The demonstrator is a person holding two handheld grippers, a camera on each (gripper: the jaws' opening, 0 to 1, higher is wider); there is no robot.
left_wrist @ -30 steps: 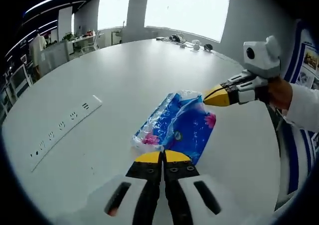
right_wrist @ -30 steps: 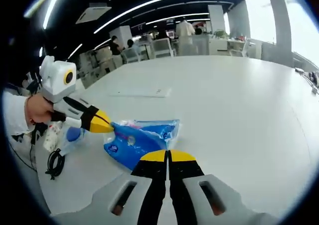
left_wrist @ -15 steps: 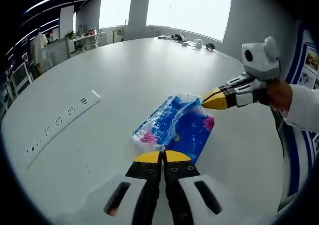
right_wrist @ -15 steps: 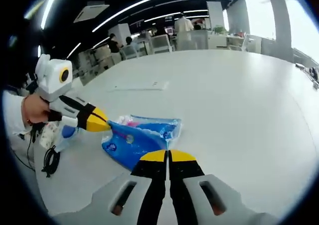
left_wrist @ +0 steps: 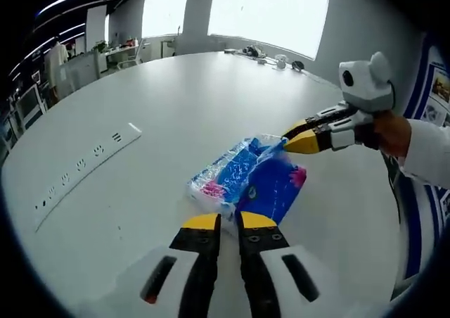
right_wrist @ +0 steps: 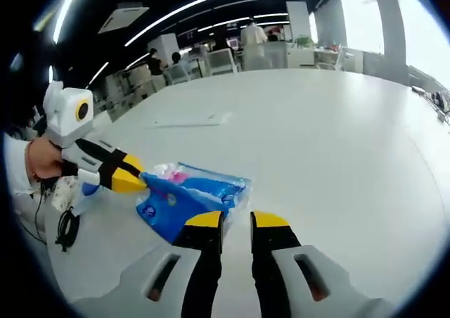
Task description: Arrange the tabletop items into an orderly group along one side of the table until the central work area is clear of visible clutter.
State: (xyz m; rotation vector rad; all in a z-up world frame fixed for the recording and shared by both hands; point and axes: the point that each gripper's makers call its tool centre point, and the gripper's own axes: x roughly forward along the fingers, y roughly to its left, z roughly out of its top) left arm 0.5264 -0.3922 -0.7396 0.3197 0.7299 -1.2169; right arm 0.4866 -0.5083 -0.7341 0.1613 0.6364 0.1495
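Lying flat on the white table (left_wrist: 176, 100), blue plastic tissue pack (left_wrist: 247, 179) sits near its edge. Left gripper (left_wrist: 230, 221) at pack's near end, jaws slightly parted, pack's edge at the gap. Right gripper (right_wrist: 236, 220) jaws parted at the opposite end. Power strip (left_wrist: 83, 165) well apart. Black cable (right_wrist: 65, 230) beyond table edge.

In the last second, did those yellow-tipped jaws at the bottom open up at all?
Yes. In both views the near jaws, shut a second ago, now stand slightly apart at the blue packet, left gripper and right gripper alike.
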